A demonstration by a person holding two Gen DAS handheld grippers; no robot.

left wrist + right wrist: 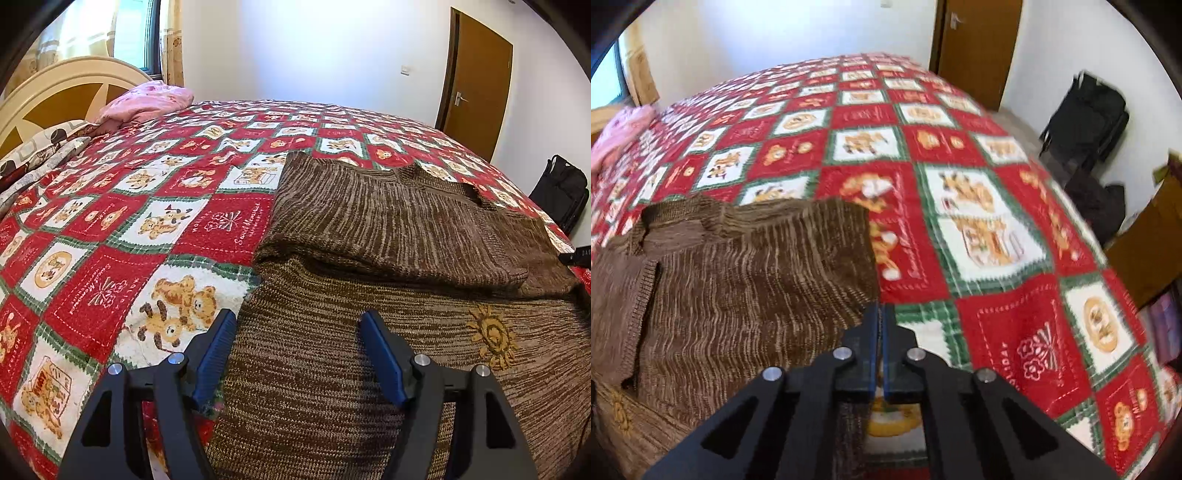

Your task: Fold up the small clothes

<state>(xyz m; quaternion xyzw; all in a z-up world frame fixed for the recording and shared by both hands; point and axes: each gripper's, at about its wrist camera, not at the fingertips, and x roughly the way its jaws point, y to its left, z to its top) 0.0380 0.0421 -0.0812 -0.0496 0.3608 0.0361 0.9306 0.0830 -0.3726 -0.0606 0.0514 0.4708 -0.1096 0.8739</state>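
A brown knitted sweater (369,332) lies on the bed, with a yellow sun motif (493,341) on its body and both sleeves folded across its upper part (388,221). My left gripper (297,325) is open and empty, low over the sweater's left edge. In the right wrist view the sweater (738,288) fills the left side. My right gripper (880,314) is shut at the sweater's right edge; whether it pinches the knit I cannot tell for sure, though fabric seems to run between the pads.
The bed has a red, white and green bear-patterned blanket (147,221). A pink garment (147,101) and pillows lie by the headboard (55,96). A black bag (1086,114) and boxes stand on the floor at the right, near a brown door (476,88).
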